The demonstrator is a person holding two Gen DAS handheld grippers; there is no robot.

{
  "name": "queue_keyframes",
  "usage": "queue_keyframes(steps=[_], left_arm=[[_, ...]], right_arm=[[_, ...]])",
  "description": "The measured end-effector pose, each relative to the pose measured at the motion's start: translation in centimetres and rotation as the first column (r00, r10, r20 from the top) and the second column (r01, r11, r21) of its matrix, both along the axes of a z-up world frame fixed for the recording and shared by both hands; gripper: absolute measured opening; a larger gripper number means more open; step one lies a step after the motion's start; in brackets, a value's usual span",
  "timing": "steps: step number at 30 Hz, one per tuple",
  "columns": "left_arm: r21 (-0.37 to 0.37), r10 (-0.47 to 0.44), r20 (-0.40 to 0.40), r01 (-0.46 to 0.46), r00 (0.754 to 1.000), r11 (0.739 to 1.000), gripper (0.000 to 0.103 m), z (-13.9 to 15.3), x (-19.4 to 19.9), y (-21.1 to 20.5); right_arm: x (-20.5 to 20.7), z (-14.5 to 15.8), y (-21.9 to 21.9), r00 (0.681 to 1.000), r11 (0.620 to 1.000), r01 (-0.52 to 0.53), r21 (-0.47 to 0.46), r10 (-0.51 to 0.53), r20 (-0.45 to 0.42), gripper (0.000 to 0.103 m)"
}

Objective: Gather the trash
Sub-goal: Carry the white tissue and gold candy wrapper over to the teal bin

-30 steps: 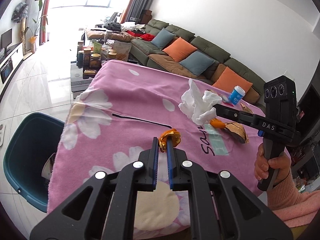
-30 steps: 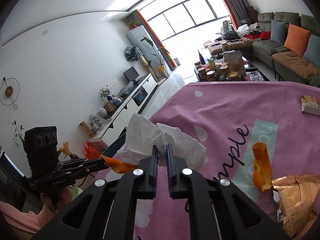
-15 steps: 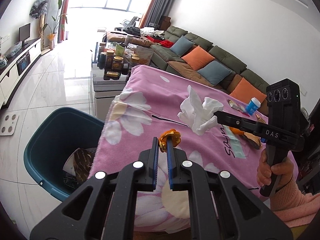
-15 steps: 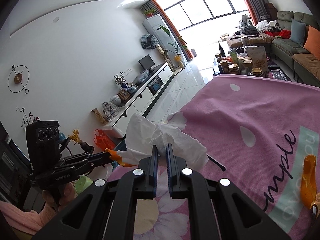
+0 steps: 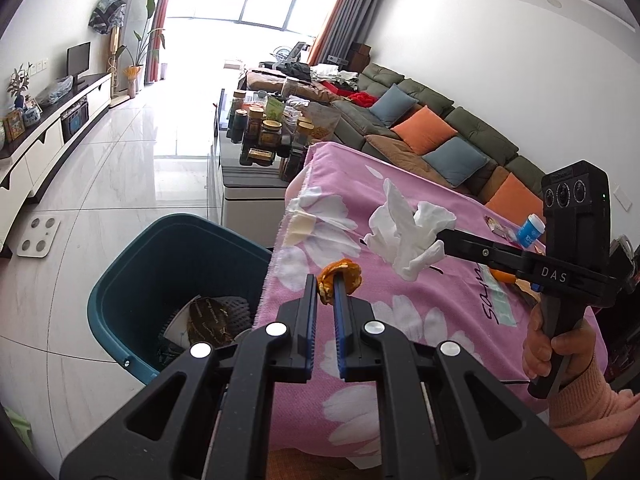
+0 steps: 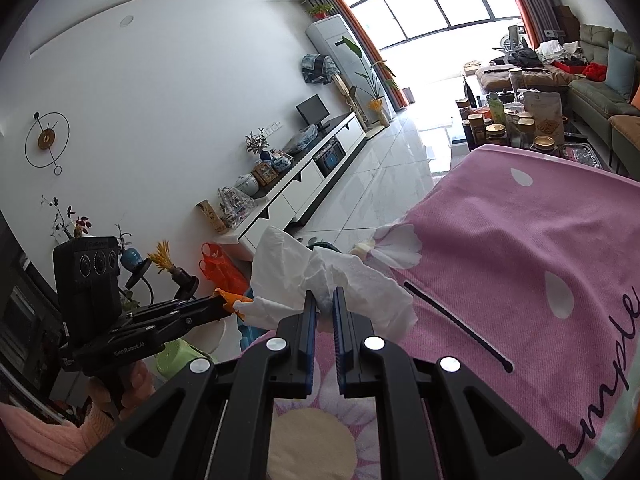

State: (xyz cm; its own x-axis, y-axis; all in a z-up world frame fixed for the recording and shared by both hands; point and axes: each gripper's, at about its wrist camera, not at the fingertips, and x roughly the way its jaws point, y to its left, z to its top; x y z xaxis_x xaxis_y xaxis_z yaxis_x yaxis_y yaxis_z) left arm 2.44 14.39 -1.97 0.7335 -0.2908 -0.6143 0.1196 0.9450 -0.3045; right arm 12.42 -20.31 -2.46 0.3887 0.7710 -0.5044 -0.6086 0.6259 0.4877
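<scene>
**Over the table edge, both tools loaded, bin not yet reached**

Left wrist view: left tool [image 5: 327, 292] pinches a piece of orange peel [image 5: 340, 280] between nearly closed jaws, above the edge of the pink flowered table cover [image 5: 400, 320]. Teal trash bin [image 5: 160, 264] stands on the floor just beside the table and already holds some wrappers and paper. Right tool [image 5: 440, 242] appears here too, clamped on a crumpled white tissue [image 5: 408, 232]. More peel [image 5: 502, 274] and a blue-capped bottle [image 5: 530, 232] lie further along the table.

Right wrist view: right tool [image 6: 325, 306] pressed onto the tissue [image 6: 320, 280]; left tool [image 6: 224, 304] beside it with its orange scrap [image 6: 230, 299]. Bin mostly hidden behind the tissue.

Judgement: partway. Two items lifted, neither dropped; release over the bin remains, then the remaining scraps.
</scene>
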Motion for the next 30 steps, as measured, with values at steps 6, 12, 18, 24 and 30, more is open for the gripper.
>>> queue_keyframes(steps=[6, 12, 18, 24, 30], left_arm=[[0.008, 0.041, 0.001, -0.041, 0.999, 0.999, 0.008, 0.2, -0.4, 1.4], [0.017, 0.078, 0.008, -0.078, 0.997, 0.997, 0.008, 0.5, -0.8, 2.6], [0.017, 0.110, 0.004, -0.110, 0.994, 0.994, 0.008, 0.5, -1.2, 3.7], [0.022, 0.133, -0.006, -0.133, 0.991, 0.991, 0.008, 0.2, -1.3, 4.4], [0.023, 0.157, -0.015, -0.157, 0.987, 0.987, 0.008, 0.0, -1.1, 5.0]], right_arm=[[0.2, 0.1, 1.9, 1.000, 0.999, -0.031, -0.010, 0.031, 0.000, 0.007], [0.5, -0.1, 3.3, 0.998, 0.998, -0.057, -0.018, 0.057, -0.005, 0.007], [0.7, -0.1, 4.5, 0.997, 0.996, -0.081, -0.029, 0.081, -0.004, 0.007], [0.6, -0.3, 5.7, 0.994, 0.993, -0.107, -0.043, 0.107, -0.006, 0.007], [0.7, -0.3, 7.1, 0.991, 0.989, -0.134, -0.059, 0.134, -0.004, 0.007]])
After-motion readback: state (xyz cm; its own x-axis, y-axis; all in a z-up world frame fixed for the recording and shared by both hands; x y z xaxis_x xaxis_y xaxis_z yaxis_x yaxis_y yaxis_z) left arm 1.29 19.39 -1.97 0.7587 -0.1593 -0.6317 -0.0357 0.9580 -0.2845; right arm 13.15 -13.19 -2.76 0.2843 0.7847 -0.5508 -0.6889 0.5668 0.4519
